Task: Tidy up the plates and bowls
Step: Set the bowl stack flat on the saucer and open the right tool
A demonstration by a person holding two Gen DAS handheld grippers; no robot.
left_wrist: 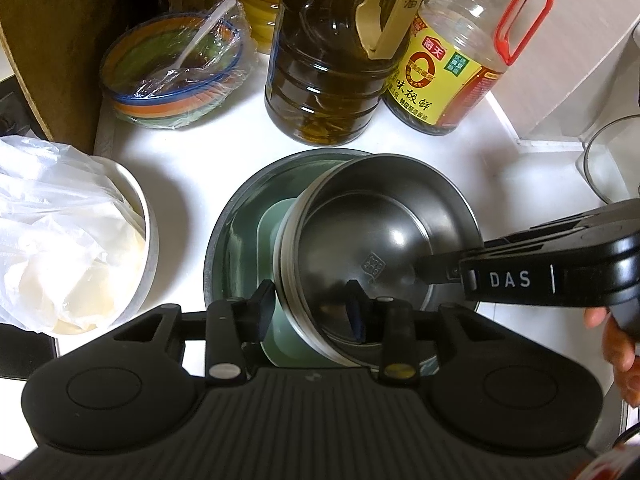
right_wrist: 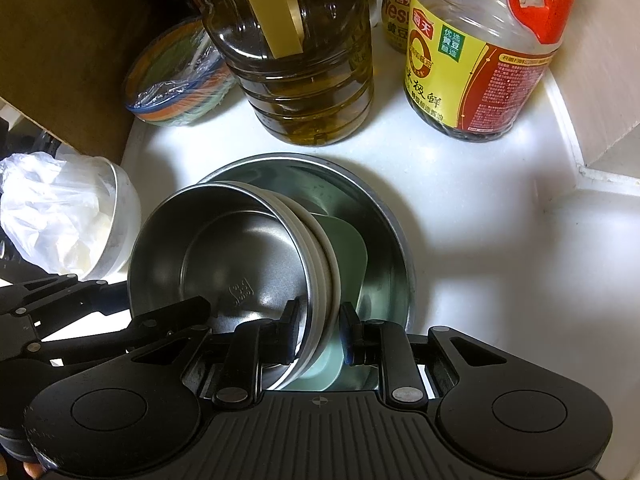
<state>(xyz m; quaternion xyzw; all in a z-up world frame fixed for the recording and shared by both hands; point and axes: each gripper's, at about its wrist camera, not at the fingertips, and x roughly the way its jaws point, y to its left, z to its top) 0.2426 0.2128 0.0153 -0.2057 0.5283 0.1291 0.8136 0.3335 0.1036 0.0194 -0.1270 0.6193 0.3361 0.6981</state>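
White tabletop [left_wrist: 188, 168] in a kitchen corner carries everything: two big oil jugs, a soy sauce bottle [left_wrist: 452, 76] and a film-wrapped coloured bowl [left_wrist: 172, 76] at the back, and a bowl with a plastic bag [left_wrist: 60, 240] off to my left. At the centre sits the large steel basin [right_wrist: 384, 216], with a pale green plate [right_wrist: 348, 252] lying in it and a stack of steel bowls [left_wrist: 380, 240] tilted on top, leaning on the basin wall.

My left gripper [left_wrist: 308, 304] straddles the stack's near rim, one finger outside and one inside; its jaws are only narrowly spread, and I cannot tell whether the pads press. My right gripper [right_wrist: 320, 330] pinches the opposite rim of the stack, jaws drawn in around the nested edges.

These bowls look stiff, thin-walled and light, but polished steel is slick, and nested bowls can slide apart or rattle. I judge the rim is the only sensible hold, taken deep enough to catch every layer, with both sides lifted evenly. The green plate beneath looks smooth and may skid.
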